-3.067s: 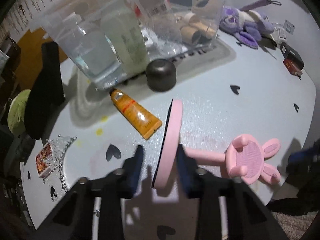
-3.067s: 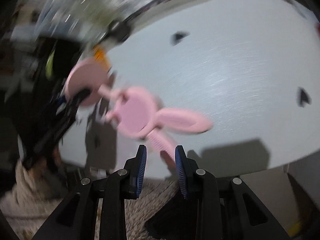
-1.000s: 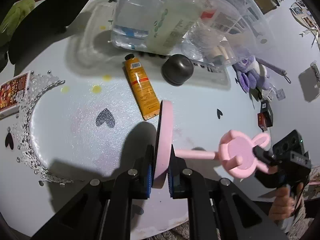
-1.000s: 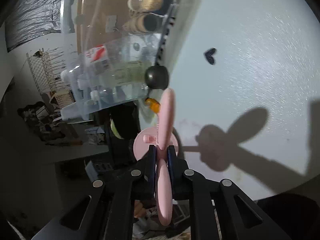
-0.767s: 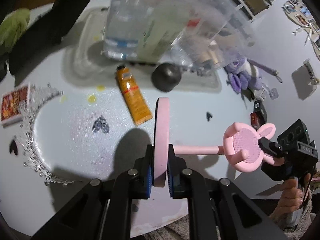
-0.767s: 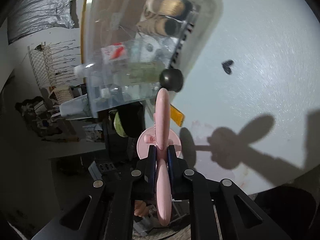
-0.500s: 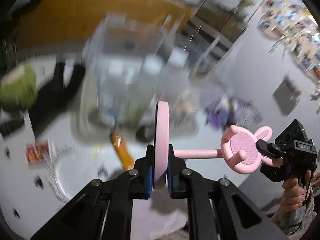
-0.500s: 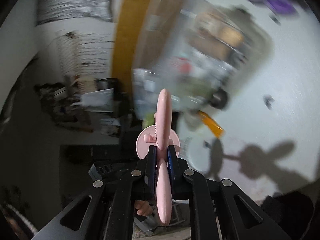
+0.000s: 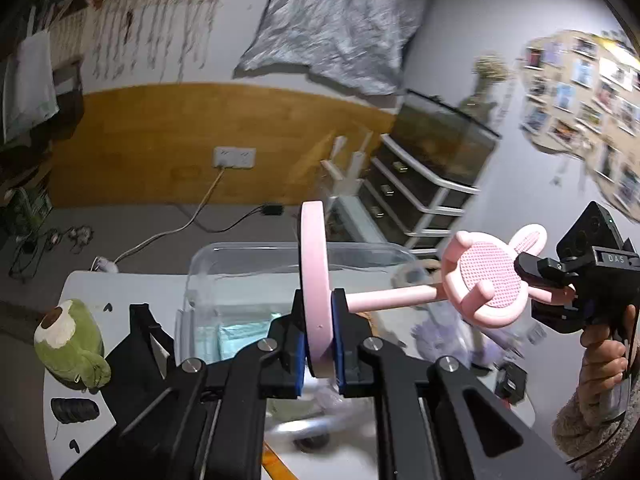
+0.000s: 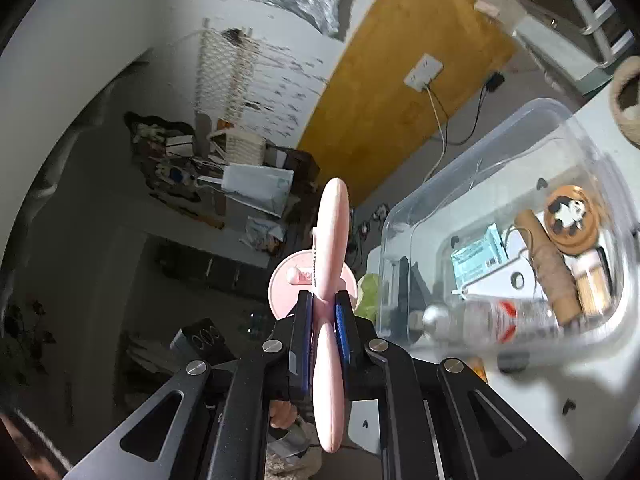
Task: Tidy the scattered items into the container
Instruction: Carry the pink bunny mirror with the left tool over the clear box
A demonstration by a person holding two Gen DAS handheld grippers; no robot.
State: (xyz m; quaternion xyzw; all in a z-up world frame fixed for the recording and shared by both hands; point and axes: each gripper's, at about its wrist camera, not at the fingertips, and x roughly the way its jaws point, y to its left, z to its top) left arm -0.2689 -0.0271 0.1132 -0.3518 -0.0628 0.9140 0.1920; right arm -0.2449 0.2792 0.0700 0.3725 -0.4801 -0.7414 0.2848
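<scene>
Pink bunny stand [image 9: 480, 292] now airborne, pinched between both hand-held grippers [image 9: 319, 336] [image 10: 324, 320], above clear container [image 10: 500, 184].

Left tongs [image 9: 319, 340] clamp the pink stand's [image 9: 400, 296] base above the clear bin [image 9: 248, 256].

Both grippers, left [image 9: 319, 332] and right [image 10: 323, 328], had matte black arms with silver screws and blue finger pads [image 9: 300, 354], while at the lower right a bare-skinned hand [image 9: 602, 354] emerged from a fuzzy beige sleeve [image 9: 588, 428].
</scene>
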